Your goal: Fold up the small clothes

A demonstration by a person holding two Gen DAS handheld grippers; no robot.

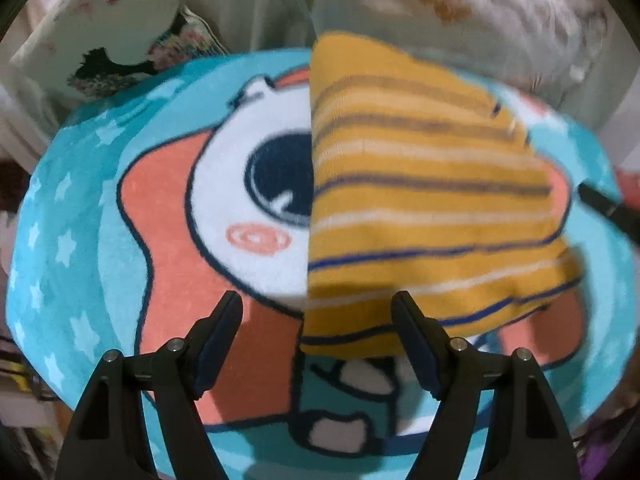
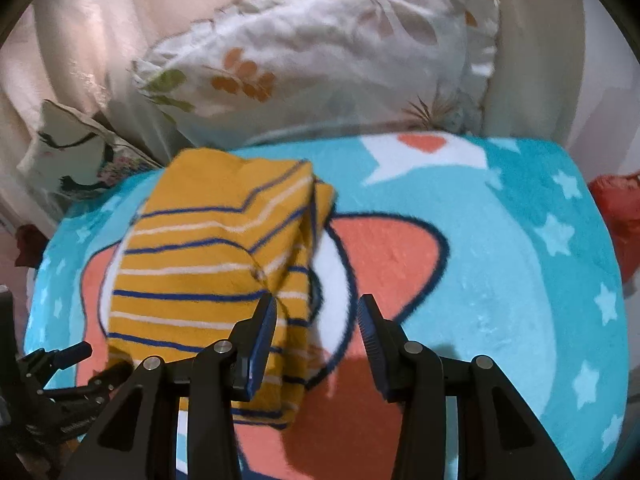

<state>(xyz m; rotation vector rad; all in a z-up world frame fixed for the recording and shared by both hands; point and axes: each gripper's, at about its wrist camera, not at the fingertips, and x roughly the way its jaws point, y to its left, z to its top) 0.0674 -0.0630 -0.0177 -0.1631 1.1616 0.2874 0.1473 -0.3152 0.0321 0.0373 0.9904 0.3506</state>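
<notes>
My left gripper (image 1: 316, 312) is spread wide, nothing between the pads. It hangs over the near edge of the striped garment (image 1: 420, 200), whose straight folded edge runs from 12 to 6 o'clock in the left wrist view. That mustard piece with blue and white stripes lies folded on the cartoon blanket (image 1: 100, 220), laid flat there, I'd say, so the folds hold.

My right gripper (image 2: 316, 320) is also apart and empty, its left pad over the garment's (image 2: 200, 264) right layered edge. A sleeve looks tucked over at about 1 o'clock of the cloth (blurry, can't be sure).

Floral pillow (image 2: 320, 60) sits beyond the blanket at 12 o'clock. Probably one more fold left; layers could slip if pinched too shallow.
</notes>
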